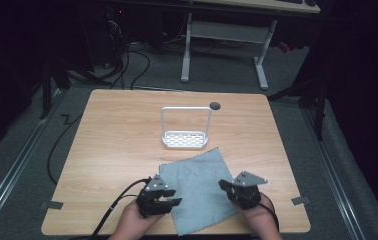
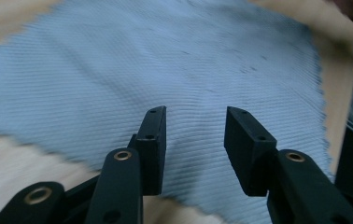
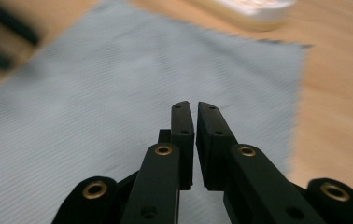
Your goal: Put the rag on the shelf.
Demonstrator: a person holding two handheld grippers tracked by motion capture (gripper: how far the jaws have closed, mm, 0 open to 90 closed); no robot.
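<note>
A grey-blue cloth lies flat on the near part of the worktop, in front of a white rack. The left gripper sits at the cloth's left edge, its jaws parted with nothing between them. The right gripper is at the cloth's right edge, its jaws nearly together and empty, held just above the fabric.
</note>
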